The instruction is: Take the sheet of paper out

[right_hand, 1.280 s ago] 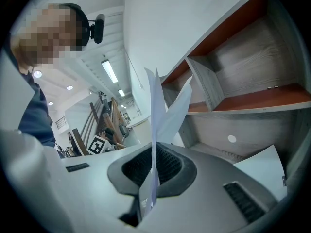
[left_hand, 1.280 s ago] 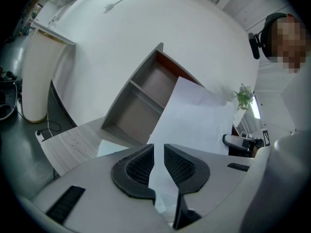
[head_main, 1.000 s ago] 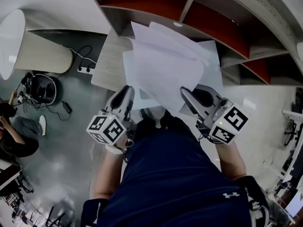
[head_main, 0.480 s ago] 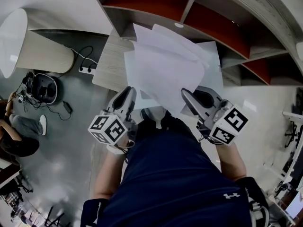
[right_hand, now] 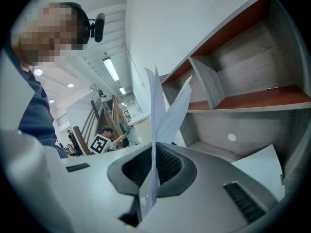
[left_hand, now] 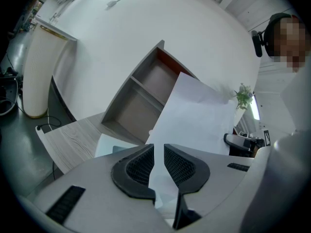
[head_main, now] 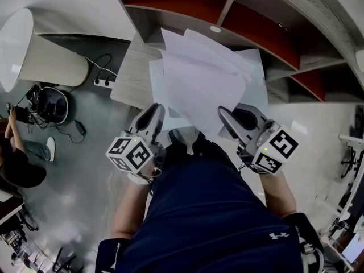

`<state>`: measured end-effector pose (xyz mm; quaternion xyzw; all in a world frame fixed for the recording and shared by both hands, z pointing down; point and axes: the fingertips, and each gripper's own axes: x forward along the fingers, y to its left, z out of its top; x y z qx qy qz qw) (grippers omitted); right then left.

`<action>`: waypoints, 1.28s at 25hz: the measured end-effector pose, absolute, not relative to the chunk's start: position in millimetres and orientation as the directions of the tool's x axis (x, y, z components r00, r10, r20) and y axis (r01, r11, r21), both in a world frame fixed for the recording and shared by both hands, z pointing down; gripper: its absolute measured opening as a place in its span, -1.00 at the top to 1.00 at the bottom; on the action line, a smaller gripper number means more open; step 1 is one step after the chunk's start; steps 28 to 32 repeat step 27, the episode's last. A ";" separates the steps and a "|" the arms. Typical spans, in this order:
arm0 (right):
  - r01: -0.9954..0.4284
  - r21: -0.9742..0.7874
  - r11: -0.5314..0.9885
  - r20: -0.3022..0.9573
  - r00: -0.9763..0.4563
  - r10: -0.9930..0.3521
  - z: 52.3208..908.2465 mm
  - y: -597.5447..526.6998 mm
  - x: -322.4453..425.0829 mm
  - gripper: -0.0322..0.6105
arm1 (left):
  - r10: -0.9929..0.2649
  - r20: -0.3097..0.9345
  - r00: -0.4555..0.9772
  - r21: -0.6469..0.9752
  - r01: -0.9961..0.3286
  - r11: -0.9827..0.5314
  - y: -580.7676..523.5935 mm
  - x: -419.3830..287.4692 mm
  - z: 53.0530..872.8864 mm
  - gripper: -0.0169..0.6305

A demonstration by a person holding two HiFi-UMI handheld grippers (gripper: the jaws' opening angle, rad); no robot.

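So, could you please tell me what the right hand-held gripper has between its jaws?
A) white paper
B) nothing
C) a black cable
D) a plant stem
A: in the right gripper view the right hand-held gripper is shut on white paper, which rises edge-on from between its jaws.

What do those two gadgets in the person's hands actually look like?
Each is a smooth grey shell: the left gripper and right gripper end in two black, mesh-textured pads. At the back each carries a white cube printed with black square markers; the right one shows a small green light. The person wears a dark navy top.
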<state>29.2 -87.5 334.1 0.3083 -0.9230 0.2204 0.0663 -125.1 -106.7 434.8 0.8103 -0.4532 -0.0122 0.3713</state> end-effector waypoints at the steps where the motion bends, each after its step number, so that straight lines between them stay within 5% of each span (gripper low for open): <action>1: -0.597 -0.362 0.716 0.259 -0.802 -0.538 334.0 -87.1 28.7 0.86 | -0.743 0.317 0.589 0.613 -0.725 -0.313 -106.4 -124.7 435.0 0.72; 32: -0.602 -0.355 0.716 0.266 -0.799 -0.540 335.7 -87.4 30.0 0.86 | -0.746 0.315 0.586 0.624 -0.720 -0.303 -108.6 -125.1 436.0 0.72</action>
